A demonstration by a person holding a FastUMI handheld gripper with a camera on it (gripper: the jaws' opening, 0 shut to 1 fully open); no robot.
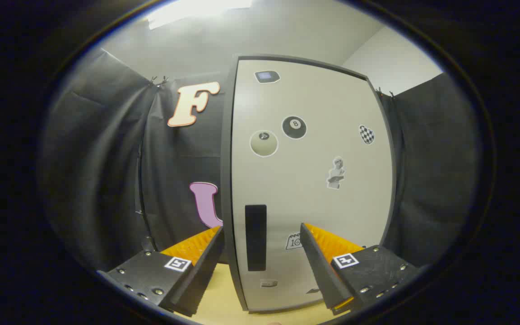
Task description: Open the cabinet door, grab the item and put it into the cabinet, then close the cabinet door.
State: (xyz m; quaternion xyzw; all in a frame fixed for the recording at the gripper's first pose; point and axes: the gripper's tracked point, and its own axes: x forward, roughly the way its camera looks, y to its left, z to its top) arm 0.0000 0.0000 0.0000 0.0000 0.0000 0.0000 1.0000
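Grey cabinet door [314, 180], one dark handle [256, 237], seven stickers; hand-held gripper [260, 234] fingers spread apart.

Closed cabinet door [314, 180] blocks ahead; open fingers [197, 253] straddle handle [256, 238].

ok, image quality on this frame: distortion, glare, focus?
Gripper view: strong fisheye, so the cabinet door edges bow outward; ceiling light blown out up top; door evenly lit, no glare, stickers and handle sharp; open gripper slightly soft near the lens.
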